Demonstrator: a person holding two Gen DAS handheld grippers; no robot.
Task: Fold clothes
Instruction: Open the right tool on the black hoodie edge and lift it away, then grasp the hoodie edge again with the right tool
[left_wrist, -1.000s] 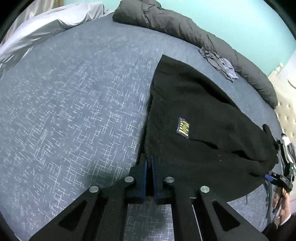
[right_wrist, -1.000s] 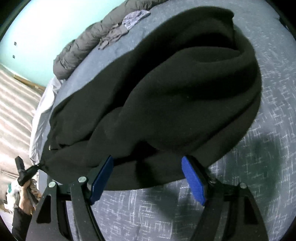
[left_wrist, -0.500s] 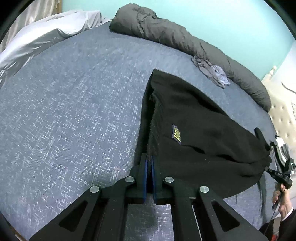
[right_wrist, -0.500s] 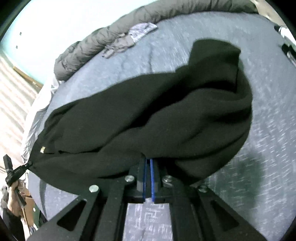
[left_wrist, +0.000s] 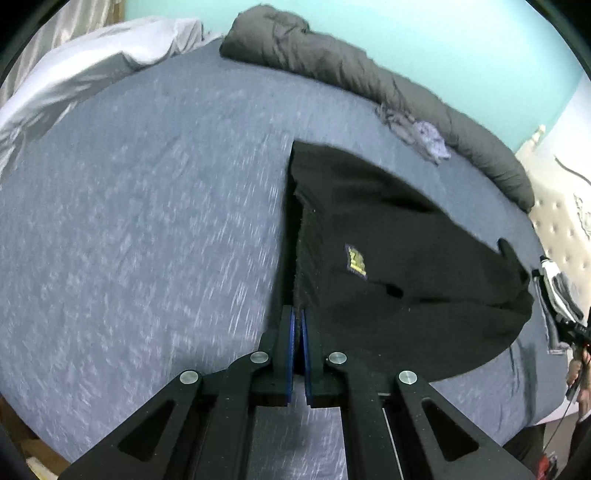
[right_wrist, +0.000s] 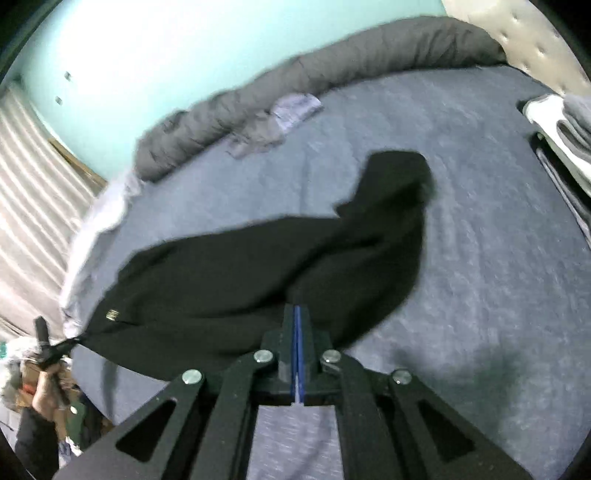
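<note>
Since a second ago: right gripper (right_wrist: 297, 321) went from wide open around the black fleece garment (right_wrist: 258, 273) to clamped on its edge, and has lifted. More of the garment is off the bed (right_wrist: 480, 258) now, and it looks smaller in that view. Left gripper (left_wrist: 297, 325) rose a little, grip unchanged.

Jaws: both pairs together, each pinched on fabric. Left holds the edge near the yellow label (left_wrist: 355, 258); right holds a bunched edge on the opposite side.

Garment position: strung between the two grippers near the bed's near edge. The far part trails away toward the rolled grey duvet (left_wrist: 369, 74) along the bed's far edge. Can't tell how much is touching the sheet.

Key relation: the held edge runs gripper to gripper, and the long axis hangs forward from both jaws toward the far edge. The hands look about equally near it. My read: the next move carries both held points forward over the trailing end, kept level.

Risk: the right grip looks bunched, so layers may slip. Frames are blurred.
</note>
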